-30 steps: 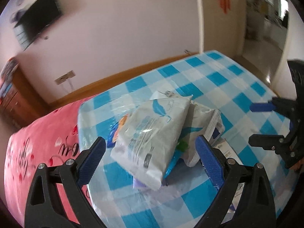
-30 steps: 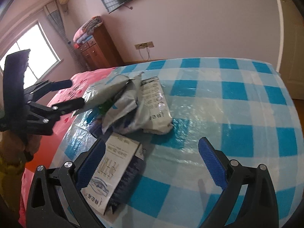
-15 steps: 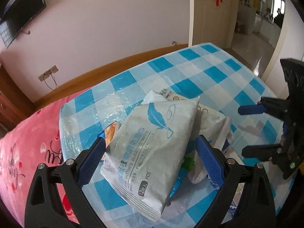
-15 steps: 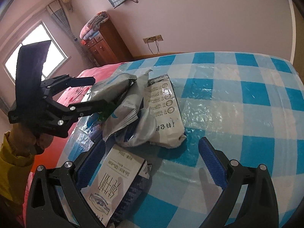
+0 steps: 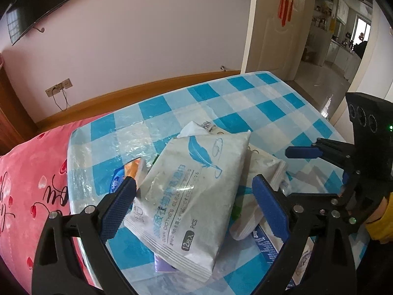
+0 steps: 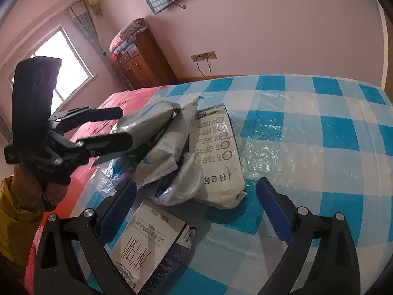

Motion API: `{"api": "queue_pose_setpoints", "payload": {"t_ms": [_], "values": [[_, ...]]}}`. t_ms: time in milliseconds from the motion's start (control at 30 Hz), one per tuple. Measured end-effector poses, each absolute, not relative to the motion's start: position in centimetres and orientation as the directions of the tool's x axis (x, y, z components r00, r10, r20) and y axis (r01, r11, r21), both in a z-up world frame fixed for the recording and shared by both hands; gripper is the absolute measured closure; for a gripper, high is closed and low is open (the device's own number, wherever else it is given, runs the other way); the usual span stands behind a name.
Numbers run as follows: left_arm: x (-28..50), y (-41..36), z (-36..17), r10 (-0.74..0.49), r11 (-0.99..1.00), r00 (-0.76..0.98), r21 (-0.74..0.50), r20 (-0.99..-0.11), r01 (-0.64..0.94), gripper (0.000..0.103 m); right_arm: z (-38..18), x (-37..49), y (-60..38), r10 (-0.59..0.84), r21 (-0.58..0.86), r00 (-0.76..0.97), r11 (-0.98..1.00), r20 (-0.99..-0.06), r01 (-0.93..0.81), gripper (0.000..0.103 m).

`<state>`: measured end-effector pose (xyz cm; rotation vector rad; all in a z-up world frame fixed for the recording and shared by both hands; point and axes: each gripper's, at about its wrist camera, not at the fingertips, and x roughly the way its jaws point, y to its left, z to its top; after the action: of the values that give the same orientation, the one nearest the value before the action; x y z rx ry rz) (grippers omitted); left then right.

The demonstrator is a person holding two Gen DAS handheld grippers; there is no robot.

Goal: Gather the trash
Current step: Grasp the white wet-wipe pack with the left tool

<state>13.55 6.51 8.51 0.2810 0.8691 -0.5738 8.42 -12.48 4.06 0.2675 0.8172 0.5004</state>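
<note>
The left tongs (image 5: pixel 194 209) hung spread wide over the heap of trash, one finger on either side of the grey wipes packet (image 5: pixel 189 191) that lay topmost, tilted across the pile. Neither pad appeared to press it yet; the straddling stance suggested a pinch was being lined up across its width, since the slack foil would fold if caught by a corner.

The right tongs (image 6: pixel 196 209) were likewise spread and held nothing. Just below them lay a flat white box (image 6: pixel 145 250) with printed characters, and ahead of them a crumpled white pouch (image 6: pixel 218 157) leaned against the heap. Seen from the right wrist, the left tongs (image 6: pixel 115 127) bracketed the grey packet's end from the far left.

All the wrappers sat bunched together on a blue checked plastic sheet (image 5: pixel 265 108) spread over the bed, probably laid there to keep the pink bedcover (image 5: pixel 32 172) beneath clean. No bin or bag showed in either view.
</note>
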Motion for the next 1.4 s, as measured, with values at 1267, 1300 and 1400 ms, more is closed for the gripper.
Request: {"api": "queue_pose_setpoints", "payload": {"t_ms": [1267, 1300, 1400], "values": [[9.4, 6.3, 7.4, -0.388, 0.875, 0.534, -0.118, -0.751, 0.47, 0.032, 2.9, 7.9, -13.2, 0.635, 0.525, 0.559, 0.767, -0.533, -0.37, 0.059], [9.1, 6.5, 7.4, -0.394, 0.877, 0.537, -0.132, -0.746, 0.461, 0.032, 3.0, 7.8, -13.4, 0.634, 0.528, 0.564, 0.766, -0.529, -0.366, 0.062], [8.1, 7.1, 7.5, -0.396, 0.89, 0.55, -0.16, -0.735, 0.427, 0.032, 2.7, 7.6, -13.7, 0.629, 0.546, 0.555, 0.768, -0.544, -0.336, 0.062]]}}
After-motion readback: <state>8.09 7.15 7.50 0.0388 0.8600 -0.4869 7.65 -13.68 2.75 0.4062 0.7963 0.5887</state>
